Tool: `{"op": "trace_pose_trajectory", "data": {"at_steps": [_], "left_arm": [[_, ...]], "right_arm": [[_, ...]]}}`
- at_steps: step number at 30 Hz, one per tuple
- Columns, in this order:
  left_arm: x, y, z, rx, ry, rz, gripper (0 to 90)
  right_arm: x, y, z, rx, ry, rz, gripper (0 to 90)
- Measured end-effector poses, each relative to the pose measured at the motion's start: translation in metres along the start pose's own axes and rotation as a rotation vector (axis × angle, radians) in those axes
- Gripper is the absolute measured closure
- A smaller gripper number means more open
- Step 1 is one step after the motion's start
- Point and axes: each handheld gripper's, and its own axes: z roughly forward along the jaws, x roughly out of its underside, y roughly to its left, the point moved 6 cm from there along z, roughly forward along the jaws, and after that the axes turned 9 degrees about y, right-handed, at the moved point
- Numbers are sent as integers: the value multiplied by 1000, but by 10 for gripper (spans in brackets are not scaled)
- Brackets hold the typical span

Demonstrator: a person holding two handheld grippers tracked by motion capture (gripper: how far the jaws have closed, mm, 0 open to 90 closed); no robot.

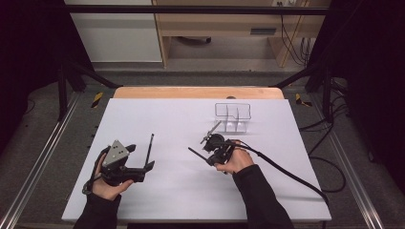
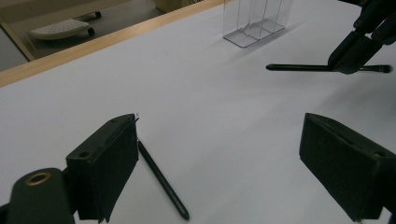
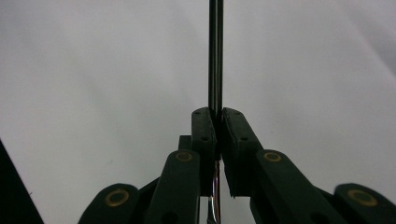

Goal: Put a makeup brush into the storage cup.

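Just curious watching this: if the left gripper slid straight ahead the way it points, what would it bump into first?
Probably nothing soon: between the open left gripper jaws lies bare table. The pen lies beside its left jaw; the held pen sits farther ahead, likely rightward.

We see our left gripper (image 2: 219, 163) with jaws wide apart — a slim black pen (image 2: 163, 182) lies flat on the white table (image 2: 196, 107) beside one jaw. Farther off, the right gripper (image 2: 357, 53) pinches another black pen (image 2: 299, 67) near a clear plastic divided holder (image 2: 254, 23).
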Motion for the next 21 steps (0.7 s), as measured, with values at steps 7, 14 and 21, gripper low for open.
{"op": "trace_pose_trajectory", "data": {"at_steps": [7,14,21], "left_arm": [[-4,-8,3,4,23,55,108],[-11,-16,6,19,36,105,104],[-16,-24,9,33,57,160,100]], "right_arm": [[3,2,-15,-20,-23,-22,842],[5,2,-25,-35,-37,-36,842],[6,8,-30,-52,-25,-58,843]]}}
